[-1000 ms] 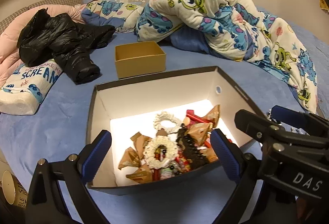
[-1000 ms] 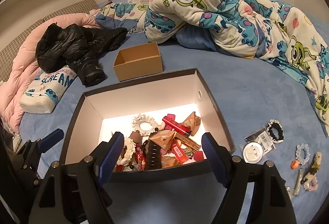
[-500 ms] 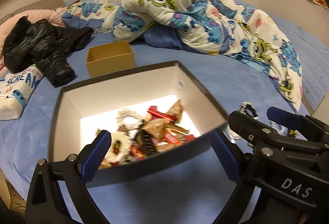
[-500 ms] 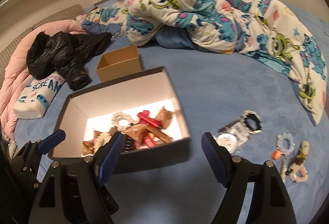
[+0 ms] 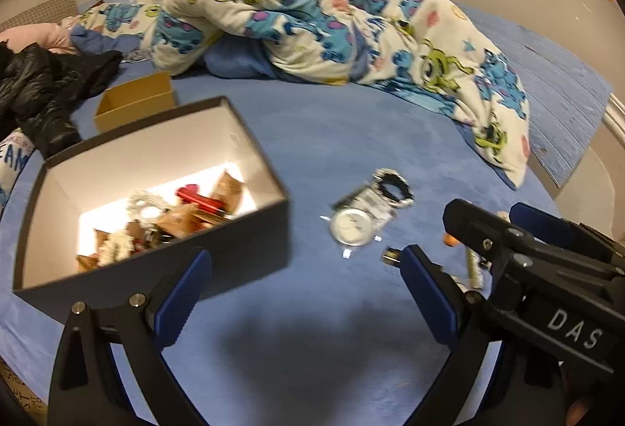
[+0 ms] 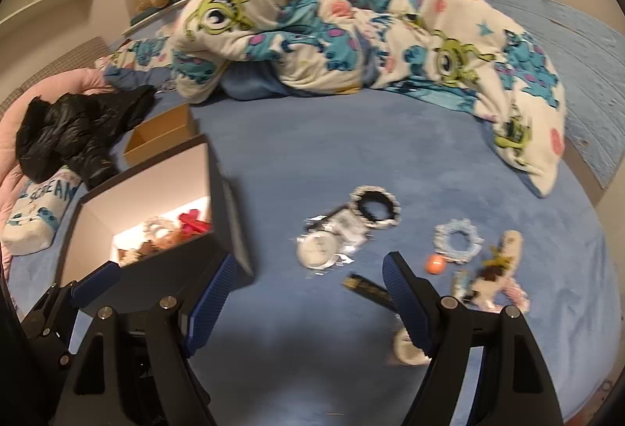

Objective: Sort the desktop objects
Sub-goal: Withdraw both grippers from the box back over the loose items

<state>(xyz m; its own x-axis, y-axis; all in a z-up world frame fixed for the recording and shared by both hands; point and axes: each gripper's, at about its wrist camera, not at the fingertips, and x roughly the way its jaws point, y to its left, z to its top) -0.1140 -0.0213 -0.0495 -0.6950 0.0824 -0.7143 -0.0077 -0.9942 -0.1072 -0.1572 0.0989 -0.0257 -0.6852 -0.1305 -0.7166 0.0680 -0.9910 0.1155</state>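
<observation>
Silver round tin [image 6: 317,250] is seen lying on the blue bed cover [image 6: 312,160], just ahead of both grippers.

It is nearer the right gripper [image 6: 308,293], whose jaws are held wide apart with nothing between; the left gripper [image 5: 306,293] is spread and empty too, with the dark box [image 5: 218,254] beside it.

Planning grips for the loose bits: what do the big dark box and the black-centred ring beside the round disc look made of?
The dark box looks like matte cardboard: thin straight walls, white inside. The black-centred ring seems gathered fabric with a pale frilly edge, probably a soft scrunchie. The round disc looks shiny, perhaps metal or plastic; blur leaves it open.
</observation>
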